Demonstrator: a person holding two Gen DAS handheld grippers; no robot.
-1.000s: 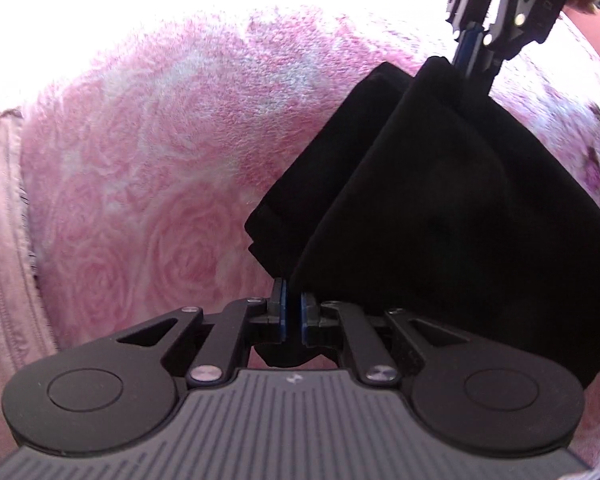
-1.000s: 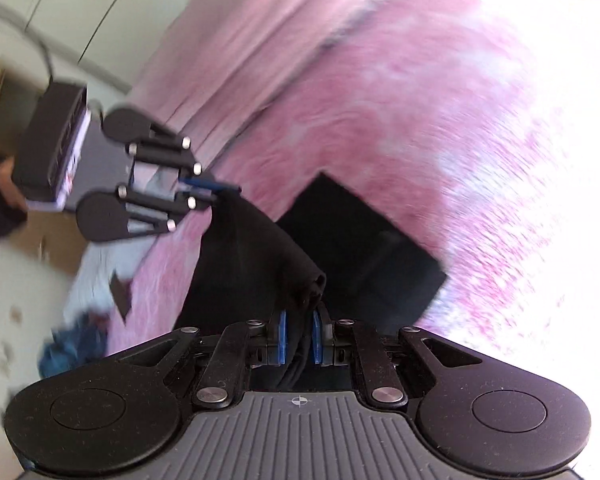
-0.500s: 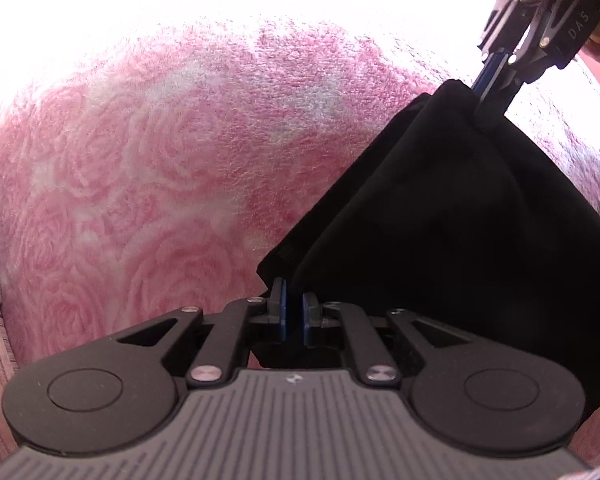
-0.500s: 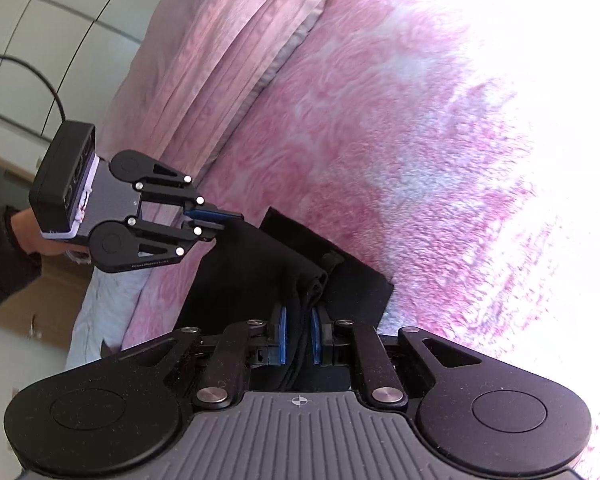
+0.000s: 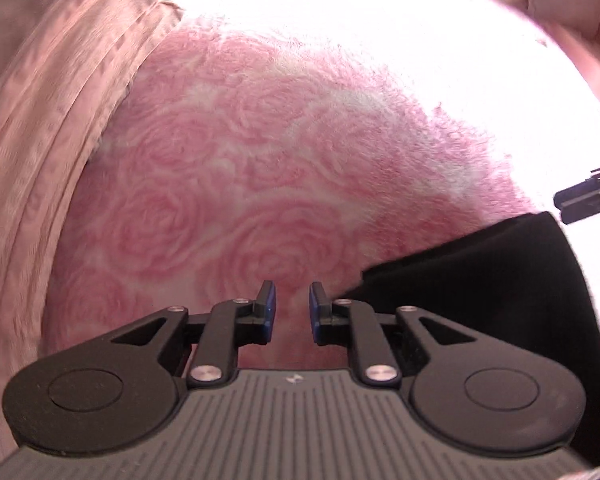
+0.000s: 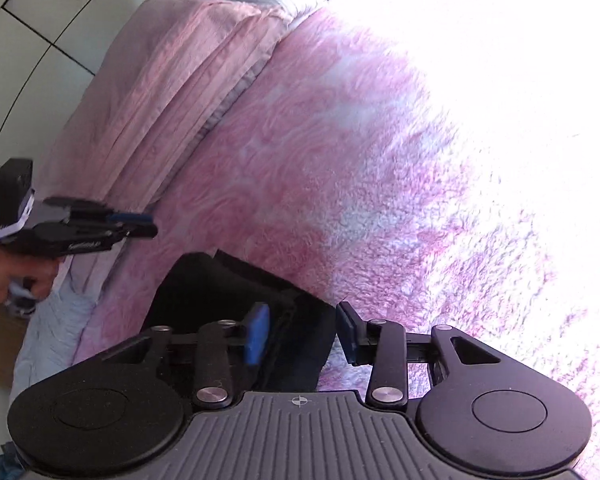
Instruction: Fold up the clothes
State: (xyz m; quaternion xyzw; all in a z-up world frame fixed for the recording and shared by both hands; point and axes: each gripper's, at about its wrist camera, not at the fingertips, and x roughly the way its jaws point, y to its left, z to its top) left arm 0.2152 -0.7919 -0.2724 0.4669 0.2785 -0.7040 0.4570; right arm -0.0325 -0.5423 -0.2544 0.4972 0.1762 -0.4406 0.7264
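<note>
My left gripper [image 5: 291, 307], seen from its own wrist camera: the two blue-padded fingers [image 5: 267, 312] stand apart with nothing between them, and only the pink blanket [image 5: 260, 184] shows through the gap. The black garment [image 5: 500, 280] lies folded on the blanket to the right of this gripper, its near corner just beside the right finger; whether the two touch cannot be told. At the far right edge of this view, the tip of my right gripper [image 5: 588, 202] shows just above the garment's upper corner.

My right gripper [image 6: 302, 334], seen from its own wrist camera: the fingers [image 6: 258, 334] are spread wide and clasp nothing. The black garment [image 6: 228, 292] lies flat beneath them, under the left finger and across most of the gap; its right edge ends short of the right finger, which stands over bare blanket [image 6: 360, 168]. My left gripper [image 6: 140, 226] appears at the left of this view, held by my left hand [image 6: 14, 278], above and to the left of the garment's far corner and apart from it.

Beyond the garment, a pink ribbed bedcover [image 6: 160, 92] lies folded along the blanket's left border. The far part of the blanket is washed out by strong light.
</note>
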